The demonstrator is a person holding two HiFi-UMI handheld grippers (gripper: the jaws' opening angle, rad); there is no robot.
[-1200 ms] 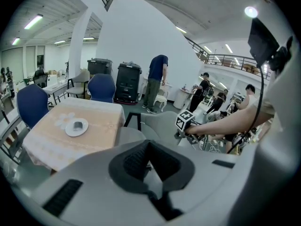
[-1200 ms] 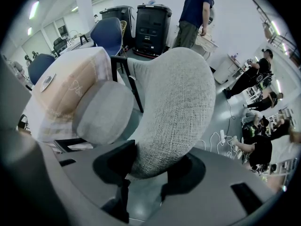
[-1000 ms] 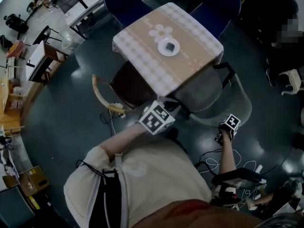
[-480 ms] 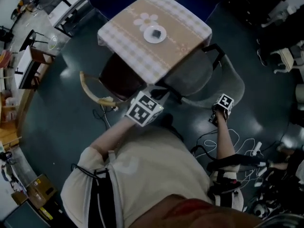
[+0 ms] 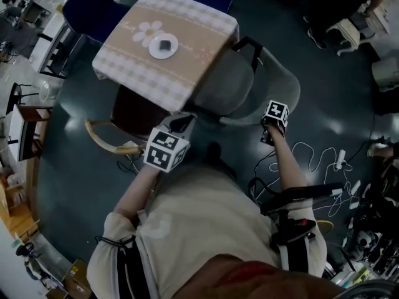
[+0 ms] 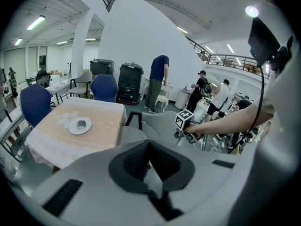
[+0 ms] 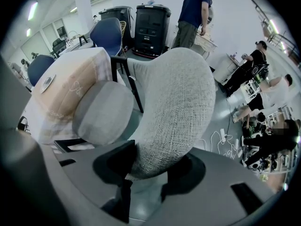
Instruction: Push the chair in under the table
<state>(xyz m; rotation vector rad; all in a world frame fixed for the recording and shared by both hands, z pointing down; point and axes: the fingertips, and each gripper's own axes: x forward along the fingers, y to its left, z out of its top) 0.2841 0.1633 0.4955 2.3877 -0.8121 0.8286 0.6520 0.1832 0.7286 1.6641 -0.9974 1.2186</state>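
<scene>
The grey upholstered chair point(image 5: 234, 83) stands at the near right side of the table point(image 5: 199, 27), its seat partly under the checked beige cloth. A white plate point(image 5: 163, 45) lies on the tabletop. My right gripper point(image 5: 270, 131) is at the backrest's right edge. In the right gripper view the jaws of my right gripper point(image 7: 150, 171) are shut on the fabric backrest point(image 7: 176, 93). My left gripper point(image 5: 182, 123) hovers by the table's near corner, beside the seat point(image 6: 131, 136). It is shut and empty point(image 6: 149, 161).
A wooden chair point(image 5: 107, 141) with a dark seat is tucked in at the table's left. Blue chairs point(image 5: 93, 11) stand on the far side. Cables point(image 5: 312, 161) trail over the floor at right. Black bins point(image 6: 129, 81) and several people stand in the background.
The head view has swung, so table and chair now sit further up and left in it. Both grippers keep their places by the chair.
</scene>
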